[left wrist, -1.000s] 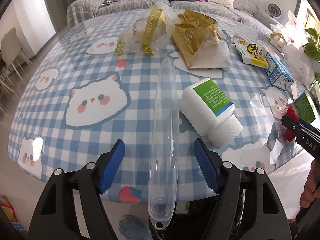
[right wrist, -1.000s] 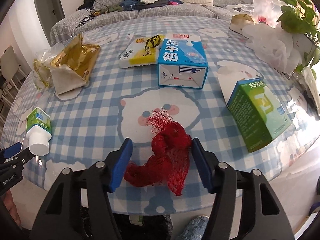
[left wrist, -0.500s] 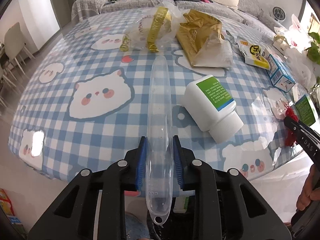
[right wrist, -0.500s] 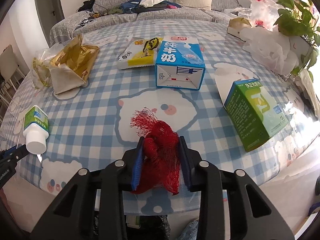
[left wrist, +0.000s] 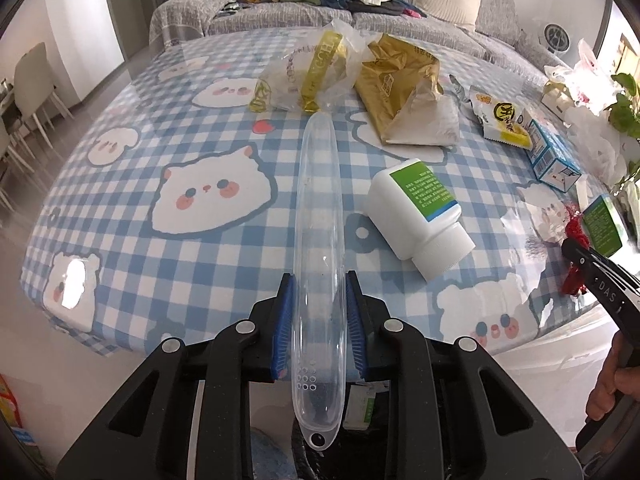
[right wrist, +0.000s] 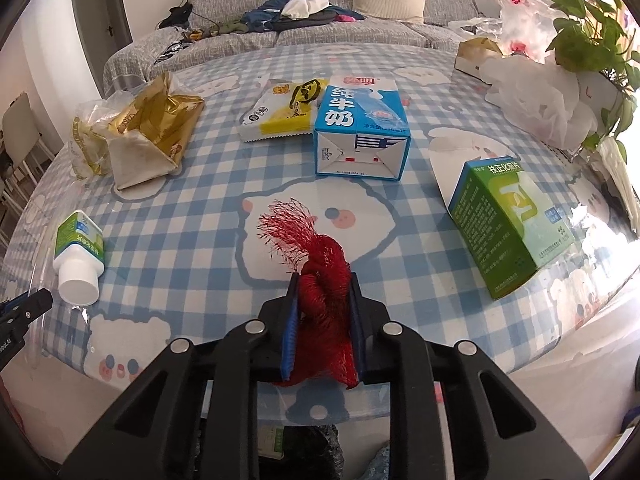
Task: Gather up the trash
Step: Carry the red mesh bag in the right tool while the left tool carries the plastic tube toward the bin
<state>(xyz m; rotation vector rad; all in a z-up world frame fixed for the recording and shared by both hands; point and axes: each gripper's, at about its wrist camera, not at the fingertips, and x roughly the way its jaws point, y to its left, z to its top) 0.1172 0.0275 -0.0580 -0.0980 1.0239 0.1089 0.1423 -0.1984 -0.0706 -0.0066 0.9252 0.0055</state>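
My left gripper (left wrist: pixel 319 280) is shut on a long clear plastic case (left wrist: pixel 318 208) near its close end, and the case reaches out over the table's near edge. A white bottle with a green label (left wrist: pixel 416 212) lies on its side just right of the case. In the right wrist view, my right gripper (right wrist: pixel 323 280) is shut on a bunched red mesh net (right wrist: pixel 320 264), whose frayed end sticks out past the pads. The red net (left wrist: pixel 576 236) and the right gripper also show at the right edge of the left wrist view.
A round table with a blue checked cloth (right wrist: pixel 200 208) carries a gold bag (right wrist: pixel 152 132), a yellow snack packet (right wrist: pixel 280 110), a blue milk carton (right wrist: pixel 360 128), a green box (right wrist: pixel 504 220) and white plastic bags (right wrist: pixel 536 96). A grey sofa (right wrist: pixel 320 20) stands behind.
Both grippers have closed: the left on the clear case, the right on the red net, which is now squeezed into a tight bunch. Neither hand has shifted much.
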